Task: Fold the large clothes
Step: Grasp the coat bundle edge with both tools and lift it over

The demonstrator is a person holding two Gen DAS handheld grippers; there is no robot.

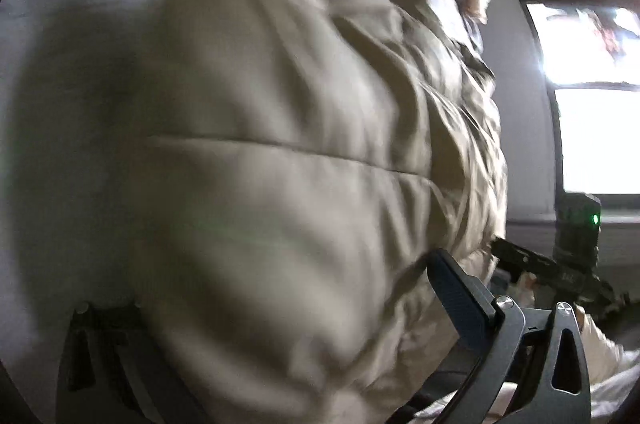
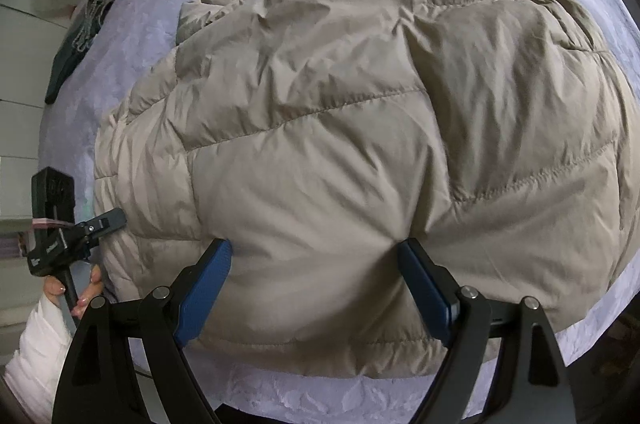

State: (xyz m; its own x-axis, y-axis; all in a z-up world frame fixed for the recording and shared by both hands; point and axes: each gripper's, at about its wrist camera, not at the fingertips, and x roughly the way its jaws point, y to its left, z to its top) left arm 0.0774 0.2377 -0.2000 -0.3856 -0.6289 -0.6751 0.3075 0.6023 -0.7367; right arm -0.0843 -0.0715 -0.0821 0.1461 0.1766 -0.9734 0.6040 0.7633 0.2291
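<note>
In the right wrist view we look steeply down along the right hand-held gripper (image 2: 316, 284) onto the padded beige jacket (image 2: 360, 112) spread on the lavender bed (image 2: 132, 64), at close range. In the left wrist view we look at a shallower slant across the same jacket (image 1: 260, 144), closer and blurred, toward a bright window (image 1: 600, 140). We find the jacket and bed in both views; each view also catches the other hand-held gripper at its edge.

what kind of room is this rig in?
Probably a bedroom at home: a beige puffer jacket lies on a wide soft surface under a lavender patterned bedspread, other clothes sit at its far edge, and a bright window is alongside.
</note>
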